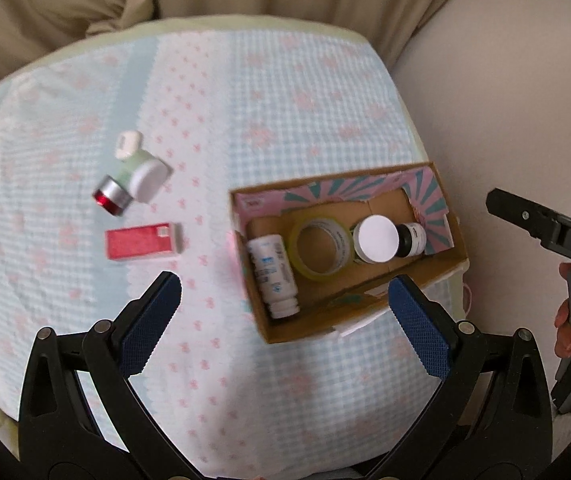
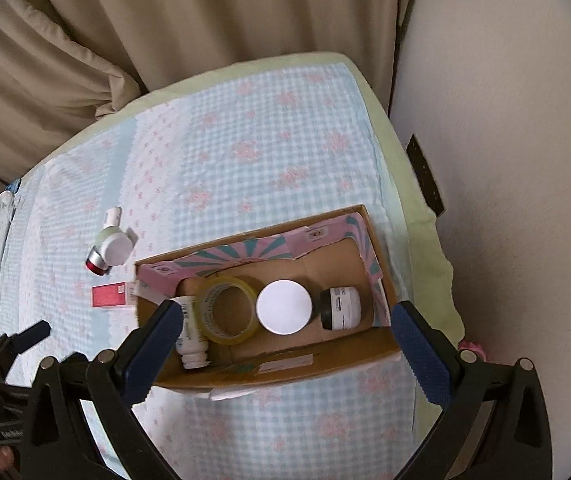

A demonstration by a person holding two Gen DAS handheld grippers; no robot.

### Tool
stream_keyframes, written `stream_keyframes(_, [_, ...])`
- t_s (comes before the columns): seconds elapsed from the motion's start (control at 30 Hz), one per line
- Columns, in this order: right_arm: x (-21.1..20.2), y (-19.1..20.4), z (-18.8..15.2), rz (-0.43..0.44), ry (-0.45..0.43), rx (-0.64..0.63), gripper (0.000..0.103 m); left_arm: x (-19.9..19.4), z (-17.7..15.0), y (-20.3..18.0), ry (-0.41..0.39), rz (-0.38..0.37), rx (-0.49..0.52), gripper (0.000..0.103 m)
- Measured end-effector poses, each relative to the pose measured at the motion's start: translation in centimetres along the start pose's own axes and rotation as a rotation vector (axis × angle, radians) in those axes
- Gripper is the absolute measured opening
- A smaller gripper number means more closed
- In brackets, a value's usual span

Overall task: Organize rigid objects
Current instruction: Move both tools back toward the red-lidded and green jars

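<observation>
- The left hand-held gripper point(image 1: 281, 300) is held with its jaws wide apart and nothing between them, above the checked cloth point(image 1: 265, 92) of the bed.
- The right hand-held gripper point(image 2: 285, 328) is likewise spread and empty, over the cardboard box point(image 2: 369, 356).
- Inside the box are seen a white bottle point(image 1: 271, 268) lying on its side, a tape roll point(image 1: 321, 248), a white-lidded jar point(image 1: 377, 239) and a small dark-capped jar point(image 1: 412, 239).
- The box sits near the bed's right edge (beside the wall).
- Left of it, well apart, a red carton point(image 1: 143, 241) and a cluster of small containers point(image 1: 133, 176) lie on open cloth.
</observation>
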State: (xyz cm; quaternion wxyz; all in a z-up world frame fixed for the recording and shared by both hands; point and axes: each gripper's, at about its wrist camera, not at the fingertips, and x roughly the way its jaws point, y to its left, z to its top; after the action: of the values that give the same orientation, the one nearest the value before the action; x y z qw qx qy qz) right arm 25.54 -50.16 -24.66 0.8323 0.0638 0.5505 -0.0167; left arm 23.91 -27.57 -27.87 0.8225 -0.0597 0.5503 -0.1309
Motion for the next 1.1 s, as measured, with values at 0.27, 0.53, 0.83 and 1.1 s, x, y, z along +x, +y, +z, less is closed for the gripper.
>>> stream_keyframes(0.27, [-5.4,5.4,-1.7,-0.016,-0.076,-0.005,0.103,-7.0,-0.6,6.3,-0.090,0.018,0.021,0.103])
stream_keyframes(0.53, [-8.5,13.2,-3.8,-0.009,-0.128,-0.030,0.103,-11.7,-1.0,13.8,-0.124,0.005,0.066,0.103])
stream_keyframes(0.83, [-5.9,21.5,-4.3,0.031,-0.057,0.026,0.103,-12.1,0.3,21.6,-0.114,-0.015,0.117,0.103])
stream_keyframes(1.1, [-1.0,27.1,-2.3,0.052,0.010,0.128,0.103,-7.3,2.9,26.5,-0.035,-0.058,0.167,0.103])
